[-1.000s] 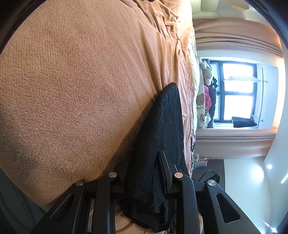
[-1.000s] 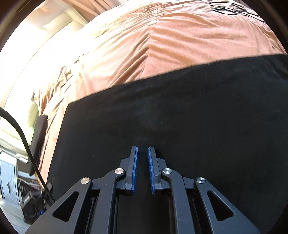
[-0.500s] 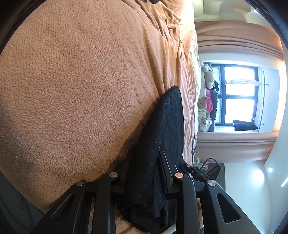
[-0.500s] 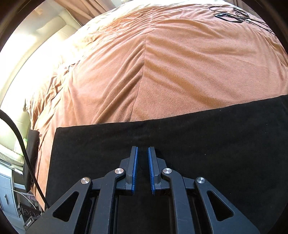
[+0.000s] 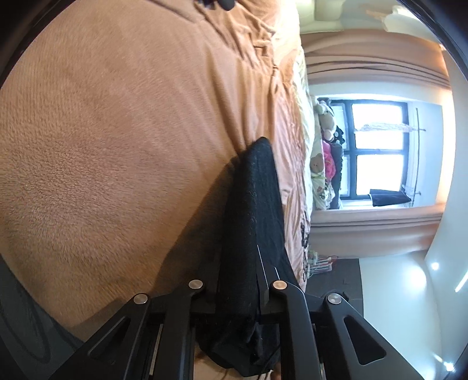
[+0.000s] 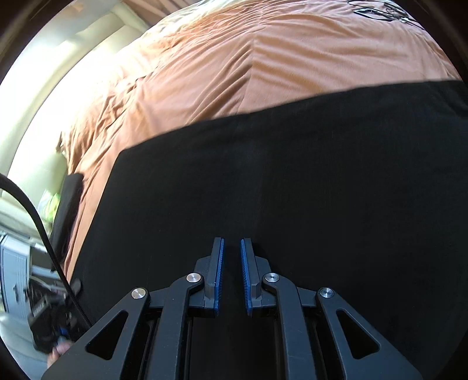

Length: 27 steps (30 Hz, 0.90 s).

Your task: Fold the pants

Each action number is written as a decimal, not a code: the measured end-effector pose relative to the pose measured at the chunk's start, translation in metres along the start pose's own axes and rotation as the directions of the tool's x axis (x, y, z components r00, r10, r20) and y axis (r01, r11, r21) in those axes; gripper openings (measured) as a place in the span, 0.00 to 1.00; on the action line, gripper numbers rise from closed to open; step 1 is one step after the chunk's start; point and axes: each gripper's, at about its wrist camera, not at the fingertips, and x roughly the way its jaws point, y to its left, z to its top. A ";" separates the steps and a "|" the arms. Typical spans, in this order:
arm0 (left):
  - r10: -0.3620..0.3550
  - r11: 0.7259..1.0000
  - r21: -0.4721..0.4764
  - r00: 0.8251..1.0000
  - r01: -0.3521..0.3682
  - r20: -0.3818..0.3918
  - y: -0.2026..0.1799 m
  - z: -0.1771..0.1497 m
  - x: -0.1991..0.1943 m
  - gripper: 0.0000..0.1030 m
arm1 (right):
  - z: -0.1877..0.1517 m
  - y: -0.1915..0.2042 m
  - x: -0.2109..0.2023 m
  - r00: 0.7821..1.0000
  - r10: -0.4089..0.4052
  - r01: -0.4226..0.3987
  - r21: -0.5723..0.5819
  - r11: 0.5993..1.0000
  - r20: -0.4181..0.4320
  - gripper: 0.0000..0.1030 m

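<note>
Brown blanket (image 5: pixel 122 152) covers a big bed, and black pants (image 6: pixel 292 181) lie on it.

Close by, the left gripper (image 5: pixel 238 280) has just been closing its jaws, and a thick fold of the pants (image 5: pixel 254 233) sits between them. The pads press on the cloth, so the left gripper is holding the pants. From the jaws, the black cloth runs straight away like a long strip and ends in a round tip on the blanket. A bit of cloth also hangs down under the jaws.

The right gripper (image 6: pixel 232 274) points down at the pants. Its blue pads (image 6: pixel 220 274) stand close together with only a thin gap. I cannot tell if any cloth is pinched in that gap. The pants spread flat all around these jaws. Their long way runs from side to side, and they go out of the picture on the right. The far edge is straight, and one corner sits at the left, near the side edge of the bed.

Past that far edge the blanket is bare and a bit wrinkled. A black cable (image 6: pixel 383 11) lies near the far edge of the bed.

Far off, in the left view, soft toys (image 5: pixel 321 163) sit by a bright window (image 5: pixel 377 149) with curtains (image 5: pixel 374 64).
</note>
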 end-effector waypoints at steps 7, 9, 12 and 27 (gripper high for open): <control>-0.031 0.998 0.052 0.999 0.030 0.014 -0.024 -0.009 -0.011 0.15 | -0.035 0.000 -0.018 1.000 0.027 -0.027 -0.019 0.999 0.009 0.09; -0.040 0.997 0.070 0.999 0.039 0.019 -0.032 -0.012 -0.014 0.15 | -0.043 0.000 -0.023 0.999 0.031 -0.031 -0.011 0.999 0.009 0.09; -0.053 0.994 0.100 0.998 0.051 0.023 -0.045 -0.016 -0.018 0.15 | -0.052 -0.001 -0.027 0.998 0.055 -0.055 -0.007 0.998 -0.004 0.09; -0.120 0.960 0.255 0.993 0.119 -0.010 -0.112 -0.044 -0.017 0.14 | -0.091 -0.039 -0.066 0.989 0.146 -0.145 0.035 0.989 -0.003 0.09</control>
